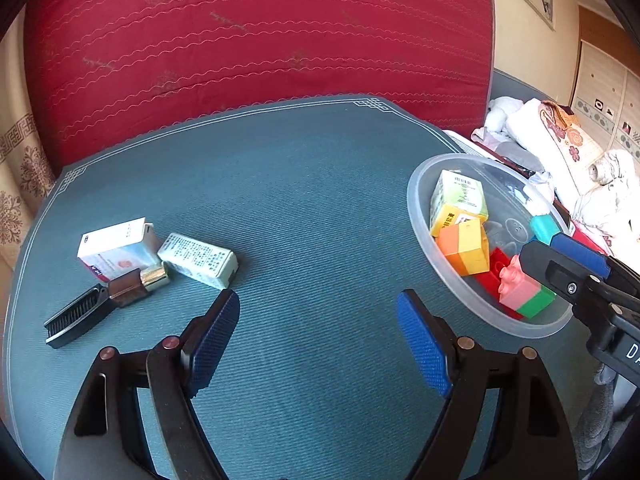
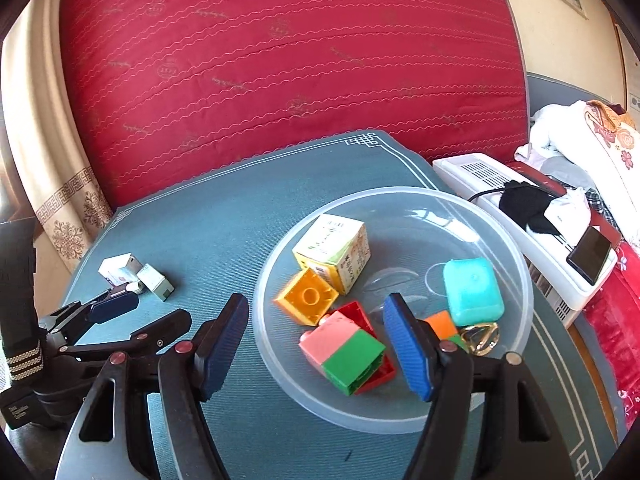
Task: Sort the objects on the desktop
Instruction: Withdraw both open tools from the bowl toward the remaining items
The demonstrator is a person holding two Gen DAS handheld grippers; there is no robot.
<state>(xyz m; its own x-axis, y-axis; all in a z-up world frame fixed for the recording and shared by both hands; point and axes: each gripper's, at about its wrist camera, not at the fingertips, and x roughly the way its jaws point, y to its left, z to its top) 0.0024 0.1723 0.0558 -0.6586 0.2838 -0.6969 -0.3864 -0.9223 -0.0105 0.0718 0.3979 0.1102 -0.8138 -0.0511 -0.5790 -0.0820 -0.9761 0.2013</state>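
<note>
A clear plastic bowl (image 2: 400, 200) on the blue-green mat holds a yellow-green box (image 2: 334, 254), a yellow brick (image 2: 308, 296), a pink-and-green brick (image 2: 344, 350) on a red one, a teal case (image 2: 472, 292) and an orange piece. My right gripper (image 2: 316, 344) is open and empty over the bowl's near side. My left gripper (image 1: 318, 344) is open and empty above bare mat. To its left lie a white-and-pink box (image 1: 116, 248), a pale box (image 1: 198, 260), a lipstick (image 1: 140, 282) and a black comb (image 1: 76, 320). The bowl (image 1: 424, 208) shows at the right of the left wrist view.
A red quilt (image 1: 256, 40) rises behind the mat (image 1: 280, 184). A white heater (image 2: 512, 208) with a phone (image 2: 590, 248) and black cloth stands right of the bowl. Folded laundry (image 1: 568, 152) lies beyond. A curtain (image 2: 60, 184) hangs at the left.
</note>
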